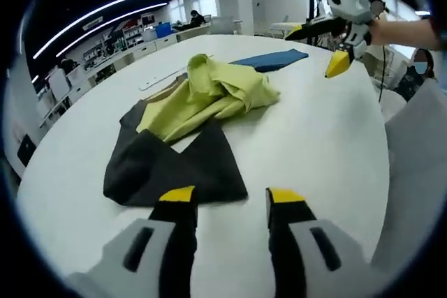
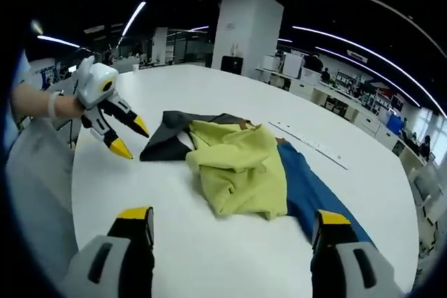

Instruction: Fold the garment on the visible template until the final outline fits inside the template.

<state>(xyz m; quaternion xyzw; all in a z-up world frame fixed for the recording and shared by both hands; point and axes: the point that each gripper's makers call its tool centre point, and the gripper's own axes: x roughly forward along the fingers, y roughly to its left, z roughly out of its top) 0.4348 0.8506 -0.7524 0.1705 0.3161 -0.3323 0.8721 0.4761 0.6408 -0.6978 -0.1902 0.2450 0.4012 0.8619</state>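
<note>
From the left gripper view, the left gripper (image 1: 230, 200) hangs just above the white table (image 1: 314, 144) with its yellow-tipped jaws apart and nothing between them; just past the tips lies the dark grey cloth (image 1: 167, 165), and on its far end the yellow-green garment (image 1: 216, 92) sits bunched in a loose heap; beyond that a blue cloth (image 1: 269, 59) pokes out, and the right gripper (image 1: 325, 50) hovers high over the far edge, also with jaws spread and empty.

From the right gripper view, the right gripper's own jaws stand very wide, holding nothing.

I'd judge the folding hardly begun: the garment is crumpled, not squared; which flat cloth serves as the template I cannot tell. The next move likely calls for each gripper to pinch an edge of the yellow-green heap and spread it flat before folding.

Count: two grippers; three cloths, one yellow-green, one dark grey, one blue; one pale strip (image 2: 307, 143) lying on the table beyond.
</note>
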